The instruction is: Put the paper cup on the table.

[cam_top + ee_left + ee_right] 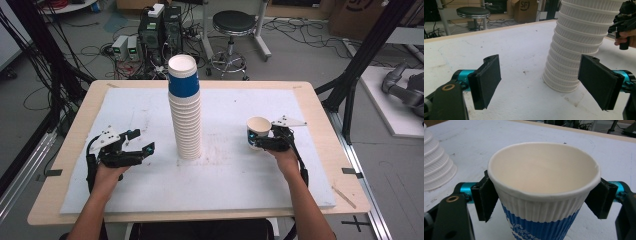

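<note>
While my right claw (263, 143) is clamped on a single paper cup (257, 131), mouth up and upright, the relation I care about is where that cup sits against the tall stack of cups (184, 107) in the middle of the counter (320, 125). In the high view the stack lies at about nine o'clock from the held cup, well apart from it, and its long axis runs straight up, with a blue-banded cup on top. In the right claw view the pads (485, 197) press on the ribbed wall just under the rim of the cup (544, 192), one on each side, and the stack's foot (437, 167) shows at ten o'clock.

My left claw (140, 142) stands with its jaws apart and nothing between them; in its own view the stack (576, 45) rises at one o'clock beyond the two pads (487, 80), near but not touching. So the left claw is the nearer one to the stack. I judge the cup is low beside the counter surface, though I cannot tell whether its base touches.
</note>
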